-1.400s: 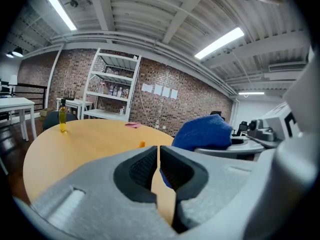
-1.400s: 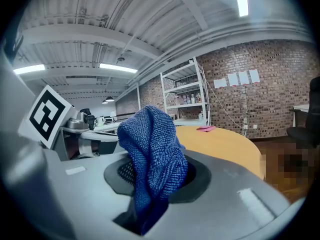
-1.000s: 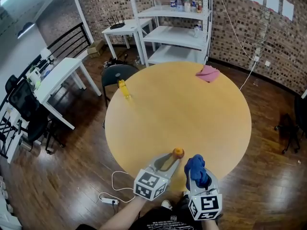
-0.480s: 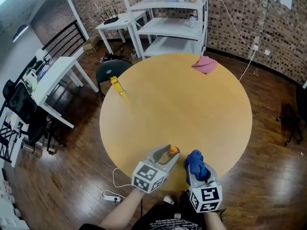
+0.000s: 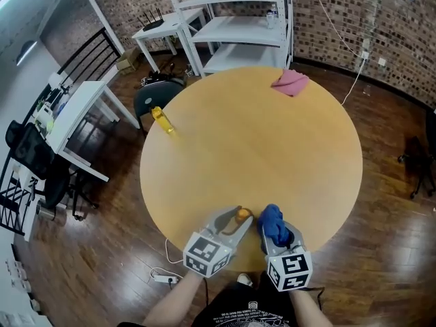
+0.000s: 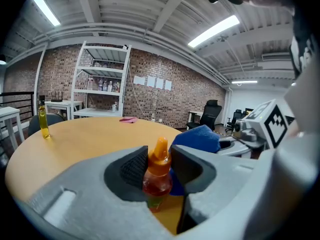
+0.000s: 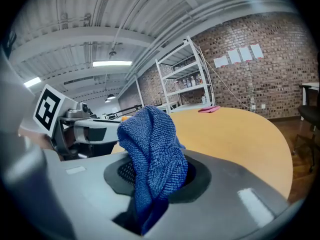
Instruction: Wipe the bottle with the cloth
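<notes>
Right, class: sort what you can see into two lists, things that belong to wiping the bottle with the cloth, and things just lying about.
For the job:
- small orange bottle, between the left gripper's jaws, which have just been closing
- blue cloth, clamped in the right gripper

Lying about:
- pink cloth
- yellow bottle
- power strip

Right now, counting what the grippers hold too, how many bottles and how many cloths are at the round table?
Bottles: 2, the orange-capped bottle and the yellow bottle.
Cloths: 2, the blue cloth and the pink cloth.
Total: 4.
</notes>
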Motion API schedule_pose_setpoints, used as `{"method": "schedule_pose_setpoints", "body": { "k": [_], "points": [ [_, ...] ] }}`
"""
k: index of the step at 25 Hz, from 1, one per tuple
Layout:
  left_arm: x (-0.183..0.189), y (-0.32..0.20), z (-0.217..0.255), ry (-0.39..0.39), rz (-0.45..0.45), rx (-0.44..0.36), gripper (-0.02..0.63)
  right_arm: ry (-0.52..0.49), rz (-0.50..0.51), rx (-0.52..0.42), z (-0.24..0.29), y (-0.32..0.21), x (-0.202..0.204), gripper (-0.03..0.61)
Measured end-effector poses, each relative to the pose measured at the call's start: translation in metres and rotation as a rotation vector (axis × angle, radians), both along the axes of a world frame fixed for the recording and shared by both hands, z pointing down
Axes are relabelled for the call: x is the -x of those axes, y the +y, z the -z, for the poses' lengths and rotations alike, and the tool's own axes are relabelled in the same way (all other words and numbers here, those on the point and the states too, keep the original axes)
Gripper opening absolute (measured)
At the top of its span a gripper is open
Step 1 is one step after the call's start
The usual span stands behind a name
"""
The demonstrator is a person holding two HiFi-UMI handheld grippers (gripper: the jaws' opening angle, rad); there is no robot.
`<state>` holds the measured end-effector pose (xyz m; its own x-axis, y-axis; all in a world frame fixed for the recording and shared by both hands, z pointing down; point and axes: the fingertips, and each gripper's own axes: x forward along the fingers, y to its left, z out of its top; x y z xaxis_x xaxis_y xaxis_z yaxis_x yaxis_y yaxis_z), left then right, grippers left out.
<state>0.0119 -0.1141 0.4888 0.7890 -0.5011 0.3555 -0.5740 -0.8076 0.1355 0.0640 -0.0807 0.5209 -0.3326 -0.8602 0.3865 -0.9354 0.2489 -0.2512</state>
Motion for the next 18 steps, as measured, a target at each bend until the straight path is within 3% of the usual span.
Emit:
{"method": "schedule_pose_setpoints", "body": {
  "k": [9, 14, 18],
  "points": [
    [-0.001, -0.002, 0.002, -0.001, -0.002, -0.004, 0.146, -0.072, 0.048, -0.025, -0.011, -0.058, 0.001, 0.109],
    [-0.002, -0.002, 0.001, -0.004, -0.003, -0.003, 0.144, -0.273, 0.134, 0.022, -0.021, -0.072, 0.018, 0.109],
    [0.000, -0.001, 0.001, -0.002, -0.007, 0.002, 0.144, -0.282, 0.172, 0.019, -0.022, -0.078, 0.025, 0.107]
  ]
}}
